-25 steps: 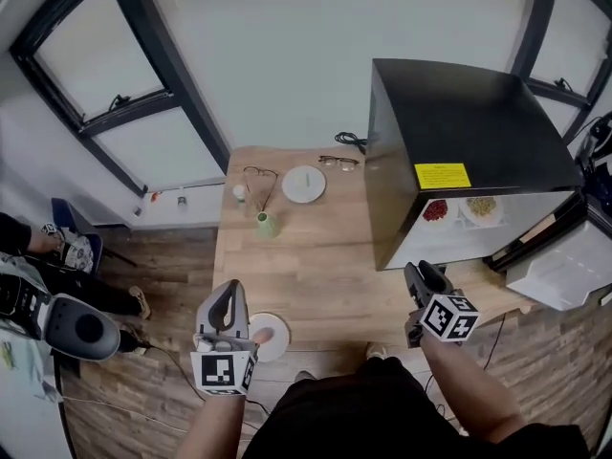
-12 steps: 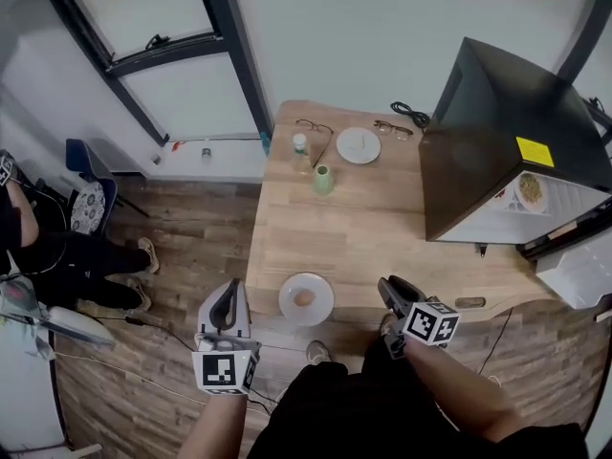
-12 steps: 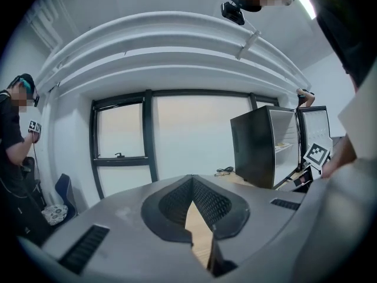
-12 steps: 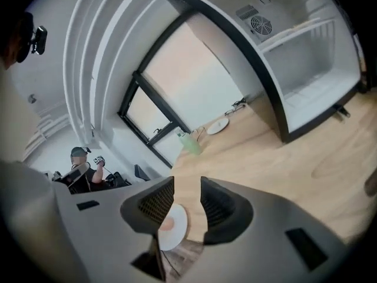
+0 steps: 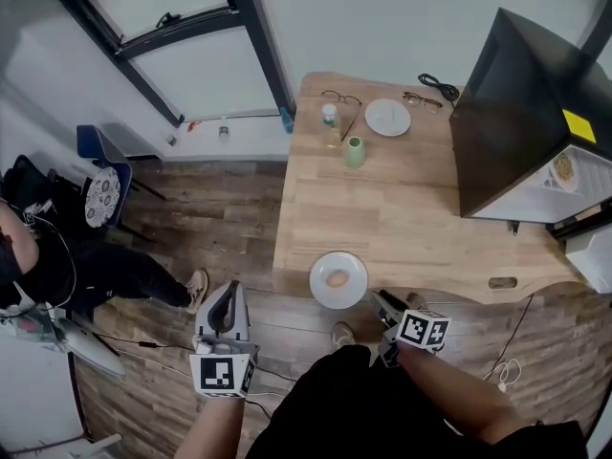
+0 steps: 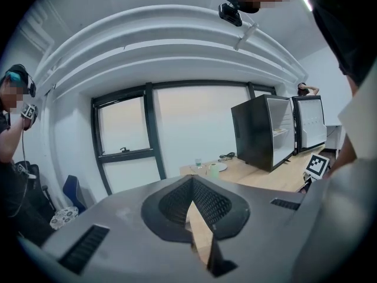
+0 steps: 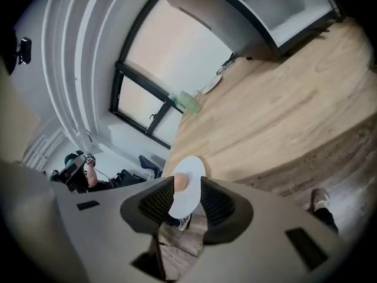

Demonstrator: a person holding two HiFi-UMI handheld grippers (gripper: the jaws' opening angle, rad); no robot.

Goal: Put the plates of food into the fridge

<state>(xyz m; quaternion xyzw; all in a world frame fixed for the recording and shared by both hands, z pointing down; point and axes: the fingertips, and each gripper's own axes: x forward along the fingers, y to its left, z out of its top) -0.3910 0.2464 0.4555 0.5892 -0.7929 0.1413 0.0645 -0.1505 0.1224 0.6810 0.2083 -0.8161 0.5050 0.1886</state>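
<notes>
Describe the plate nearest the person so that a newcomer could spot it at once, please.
Start at the wooden table with the black fridge and go to its near edge. The white plate there carries one small tan lump of food; the other plate lies at the far end, by the green cup.

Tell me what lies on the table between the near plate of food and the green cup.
Nothing. In the head view, the stretch of wooden table from the plate of food to the green cup is bare.
</notes>
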